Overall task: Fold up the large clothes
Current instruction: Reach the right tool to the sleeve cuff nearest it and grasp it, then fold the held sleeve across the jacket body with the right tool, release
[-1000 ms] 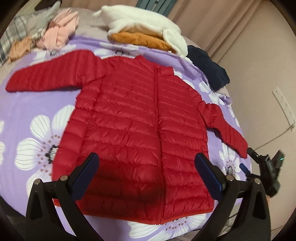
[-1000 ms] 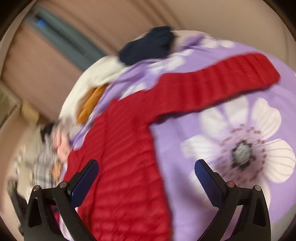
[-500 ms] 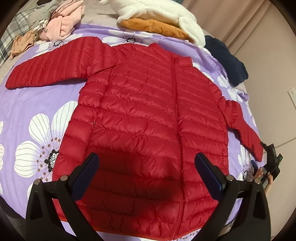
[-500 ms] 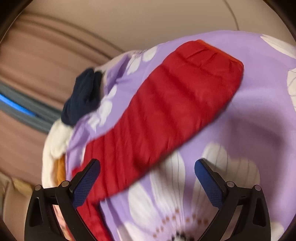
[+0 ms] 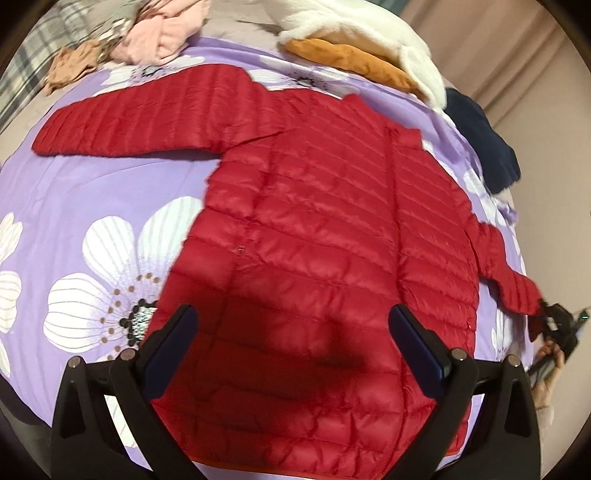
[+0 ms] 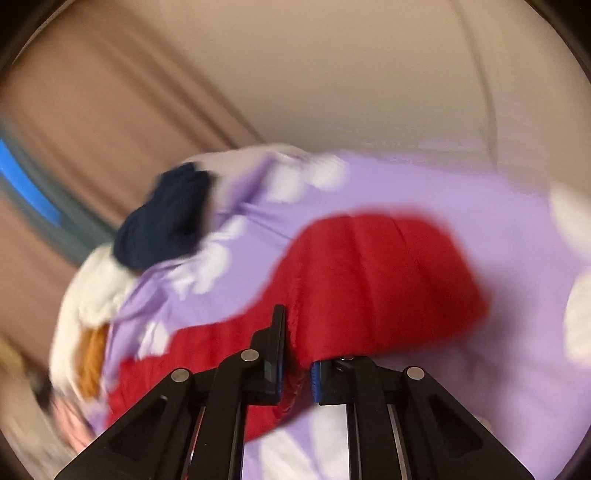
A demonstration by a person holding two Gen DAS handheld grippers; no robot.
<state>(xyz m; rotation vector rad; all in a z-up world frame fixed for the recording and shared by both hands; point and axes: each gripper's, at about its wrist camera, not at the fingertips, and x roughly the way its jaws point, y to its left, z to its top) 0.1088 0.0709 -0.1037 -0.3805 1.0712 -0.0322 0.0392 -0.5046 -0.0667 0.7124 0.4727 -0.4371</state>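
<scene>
Since the earlier frames we have brought our left gripper [image 5: 291, 350] lower and closer over the hem of the red quilted puffer jacket [image 5: 325, 236], and our right gripper [image 6: 297, 363], which stood wide open beside the cuff, has snapped shut on it.

The purple bedspread with white flowers [image 5: 92, 192] carries everything. The jacket lies flat and face up across its middle, zip closed, collar toward the far edge, hem at the near edge. We judge it was spread this way so the sleeves can be folded in first. Its left sleeve [image 5: 147, 118] stretches out toward the left edge. Its right sleeve [image 5: 506, 269] runs down to the right edge, where the cuff sits pinched between the right gripper's pads, ready to be carried inward over the body.

The left gripper's jaws stand wide apart above the hem, holding nothing.

Along the far edge sit a white fleece garment [image 5: 369, 29] over an orange one [image 5: 347, 61], a navy garment [image 5: 480, 140] and a pink bundle [image 5: 162, 33]. We see no containers here.
</scene>
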